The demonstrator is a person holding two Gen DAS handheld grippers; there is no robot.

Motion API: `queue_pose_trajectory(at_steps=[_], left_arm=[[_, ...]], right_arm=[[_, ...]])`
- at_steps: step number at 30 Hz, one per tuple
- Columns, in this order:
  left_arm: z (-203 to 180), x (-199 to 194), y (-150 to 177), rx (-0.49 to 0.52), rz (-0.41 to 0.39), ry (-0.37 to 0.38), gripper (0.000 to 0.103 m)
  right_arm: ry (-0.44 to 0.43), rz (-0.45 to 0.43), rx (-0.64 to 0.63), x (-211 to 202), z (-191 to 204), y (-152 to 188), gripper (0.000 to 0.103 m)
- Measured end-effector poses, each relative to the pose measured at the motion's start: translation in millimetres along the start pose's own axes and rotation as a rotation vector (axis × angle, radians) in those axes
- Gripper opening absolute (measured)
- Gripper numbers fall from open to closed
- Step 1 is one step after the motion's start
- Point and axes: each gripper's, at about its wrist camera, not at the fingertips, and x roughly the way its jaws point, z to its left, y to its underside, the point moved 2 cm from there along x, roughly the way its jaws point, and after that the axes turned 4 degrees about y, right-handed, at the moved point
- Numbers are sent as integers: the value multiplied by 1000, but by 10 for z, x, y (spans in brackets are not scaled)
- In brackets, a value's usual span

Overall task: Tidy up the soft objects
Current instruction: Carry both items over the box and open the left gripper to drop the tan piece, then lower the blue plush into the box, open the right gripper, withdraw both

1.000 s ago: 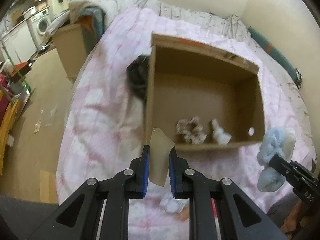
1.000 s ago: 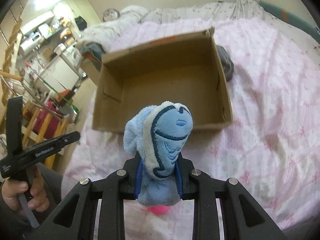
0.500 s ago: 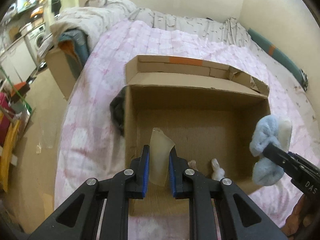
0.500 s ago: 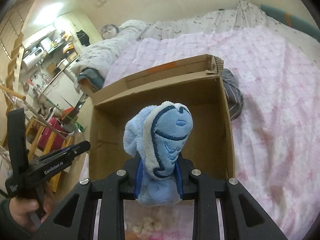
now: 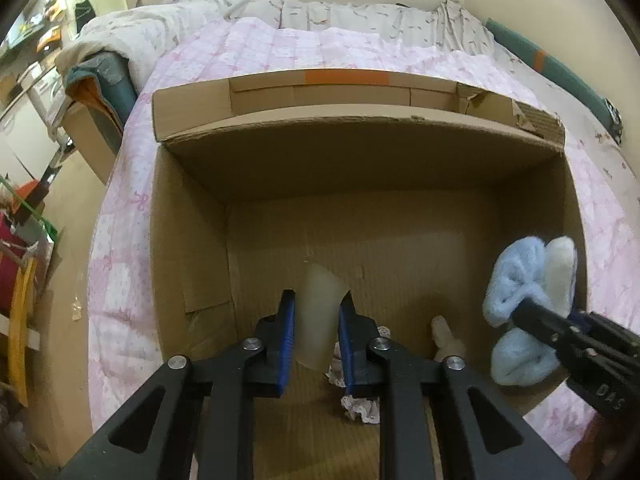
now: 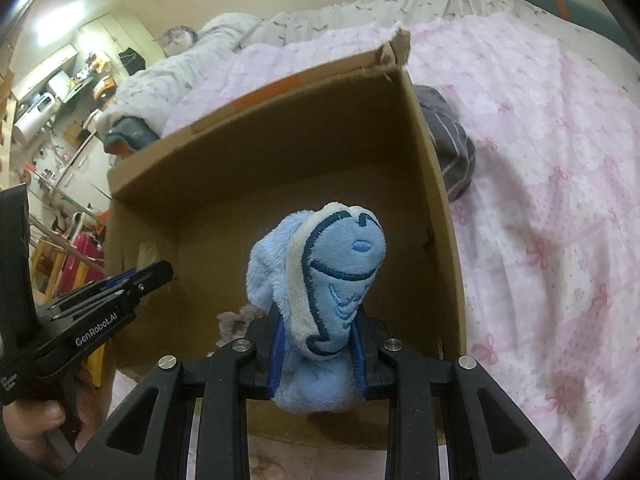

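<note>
Left gripper (image 5: pixel 316 318) clenched on a pale translucent piece (image 5: pixel 320 316) above the cardboard box (image 5: pixel 188 264); right gripper (image 6: pixel 316 354) grasping the blue plush toy (image 6: pixel 324 276) over the box's right side.

Black tongs (image 5: pixel 316 312) with blue pads (image 5: pixel 286 340), silver screws, white "GenRobot.AI" lettering; bare-skinned hand (image 6: pixel 44 420).

L gripper (image 5: pixel 316 316): fingers level, side by side, blue pads clamped on a pale translucent soft piece (image 5: pixel 320 318), pointing fwd and down. R gripper (image 6: pixel 316 354): jaws closed on a light-blue plush toy (image 6: pixel 320 280), toy's head sticking up past the tips; seen from L cam it comes in from the right. Person's left hand (image 6: pixel 36 424) wraps the L gripper's handle, low at frame edge.
</note>
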Motion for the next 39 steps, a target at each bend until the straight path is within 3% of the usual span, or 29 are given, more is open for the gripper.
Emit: queue_pose_trajectory(at_steps=[6, 14, 16, 19, 26, 30, 34, 39], left_arm=[[58, 75, -2, -33, 15, -12, 20], [31, 19, 13, -19, -1, -28, 41], [27, 9, 15, -18, -4, -29, 53], [30, -28, 12, -23, -12, -29, 62], [94, -104, 22, -56, -13, -27, 64], [104, -148, 30, -53, -16, -23, 64], [106, -208, 42, -48, -25, -24, 64], [132, -315, 66, -53, -35, -17, 64]], right_arm=[[0, -6, -16, -14, 38, 10, 31], [8, 5, -28, 24, 76, 15, 31], [6, 3, -20, 26, 67, 7, 31], [14, 8, -16, 45, 60, 17, 31], [11, 9, -21, 52, 88, 23, 33], [-11, 28, -15, 61, 59, 47, 48], [-29, -20, -48, -40, 150, 40, 76], [-31, -58, -60, -149, 180, 34, 78]])
